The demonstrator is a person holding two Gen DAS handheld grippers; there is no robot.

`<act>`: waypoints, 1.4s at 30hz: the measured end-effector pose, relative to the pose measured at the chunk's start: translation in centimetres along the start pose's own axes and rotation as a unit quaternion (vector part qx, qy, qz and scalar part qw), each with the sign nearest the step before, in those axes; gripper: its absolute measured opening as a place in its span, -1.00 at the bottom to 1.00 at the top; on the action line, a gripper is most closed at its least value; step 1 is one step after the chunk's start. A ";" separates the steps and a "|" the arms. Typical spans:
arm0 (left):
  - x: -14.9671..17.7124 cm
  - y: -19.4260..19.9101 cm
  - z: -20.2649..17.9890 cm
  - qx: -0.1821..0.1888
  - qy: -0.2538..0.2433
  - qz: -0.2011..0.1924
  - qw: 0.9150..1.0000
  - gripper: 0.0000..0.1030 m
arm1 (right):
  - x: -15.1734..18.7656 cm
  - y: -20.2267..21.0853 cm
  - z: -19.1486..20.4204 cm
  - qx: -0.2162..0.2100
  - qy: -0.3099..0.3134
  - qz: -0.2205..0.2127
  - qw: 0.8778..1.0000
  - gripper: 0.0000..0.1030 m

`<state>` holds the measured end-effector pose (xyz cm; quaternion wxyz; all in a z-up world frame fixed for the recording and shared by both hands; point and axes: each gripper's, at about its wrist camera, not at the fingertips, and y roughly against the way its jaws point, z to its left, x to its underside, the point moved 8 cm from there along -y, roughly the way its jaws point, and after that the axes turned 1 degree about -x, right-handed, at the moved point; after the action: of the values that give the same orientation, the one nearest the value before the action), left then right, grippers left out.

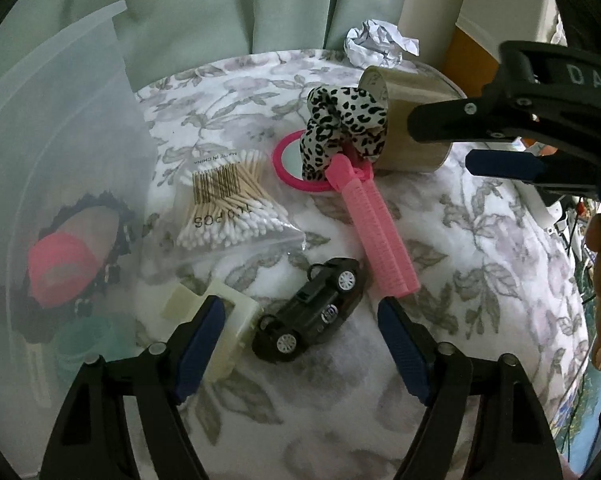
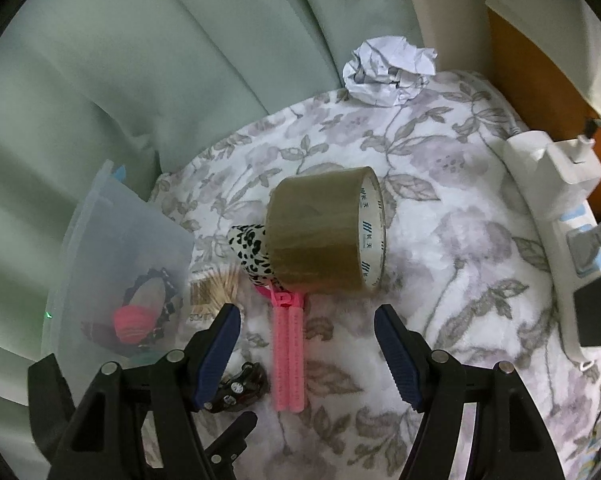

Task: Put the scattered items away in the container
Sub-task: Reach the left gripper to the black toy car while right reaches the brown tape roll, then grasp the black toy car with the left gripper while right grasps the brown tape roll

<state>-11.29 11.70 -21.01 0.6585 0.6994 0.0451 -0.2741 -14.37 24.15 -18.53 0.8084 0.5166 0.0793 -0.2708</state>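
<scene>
My left gripper [image 1: 300, 316] is open, its jaws on either side of a black toy car [image 1: 310, 312] on the floral cloth. A cream box [image 1: 220, 324] lies by the left finger. A bag of cotton swabs [image 1: 232, 204], a pink hair clip [image 1: 376, 232], a pink mirror [image 1: 288, 164], a leopard scrunchie [image 1: 340, 128] and a brown tape roll [image 1: 412, 120] lie beyond. My right gripper [image 2: 306, 344] is open and empty, just short of the tape roll [image 2: 320, 232]. The clear container [image 1: 56, 184] at left holds a pink roll [image 1: 56, 272].
A crumpled paper ball [image 2: 388, 72] lies at the table's far edge by a green curtain [image 2: 140, 60]. A white power strip [image 2: 556, 208] runs along the right edge. The right gripper's body [image 1: 532, 120] hangs at the upper right of the left wrist view.
</scene>
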 end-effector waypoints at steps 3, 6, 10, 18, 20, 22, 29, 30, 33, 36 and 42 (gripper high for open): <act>0.0 -0.6 0.2 -0.008 -0.004 0.005 1.000 0.40 | -0.3 -0.9 -0.2 0.006 0.003 0.004 1.000 0.42; -0.1 -1.0 0.3 -0.008 -0.006 0.003 1.000 0.39 | -0.6 -1.7 -0.5 0.012 0.002 0.008 1.000 0.42; -0.4 -1.3 0.2 -0.012 -0.013 -0.002 1.000 0.30 | -1.0 -2.7 -0.9 0.016 -0.003 0.014 1.000 0.42; -1.1 -1.6 0.3 -0.010 -0.010 -0.010 1.000 0.23 | -1.4 -4.3 -1.2 0.024 -0.003 0.020 1.000 0.42; -1.2 -1.7 0.3 -0.010 -0.010 -0.012 1.000 0.21 | -1.4 -4.5 -1.3 0.026 -0.005 0.021 0.999 0.42; -1.3 -1.7 0.4 -0.010 -0.010 -0.014 1.000 0.19 | -1.5 -4.7 -1.5 0.025 -0.010 0.020 0.999 0.42; -1.2 -1.5 0.5 -0.003 -0.001 -0.017 1.000 0.14 | -2.0 -4.5 -1.8 0.022 -0.015 0.011 1.000 0.42; -1.2 -1.4 0.5 0.000 0.001 -0.017 1.000 0.12 | -2.1 -4.4 -1.9 0.022 -0.018 0.010 1.000 0.42; -1.3 -1.1 0.4 0.006 0.005 -0.019 1.000 -0.07 | -2.4 -3.9 -2.1 0.023 -0.024 0.004 0.999 0.41; -1.7 -1.2 0.6 0.010 0.003 -0.015 1.000 -0.07 | -2.6 -3.4 -2.4 0.022 -0.028 -0.003 0.999 0.38; -2.2 -2.0 0.5 0.008 -0.002 -0.016 1.000 -0.07 | -2.8 -2.6 -2.7 0.016 -0.034 -0.012 0.999 0.19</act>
<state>-14.21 12.12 -21.82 0.6482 0.7036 0.0530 -0.2864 -17.69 26.67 -20.71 0.7991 0.5189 0.0535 -0.2988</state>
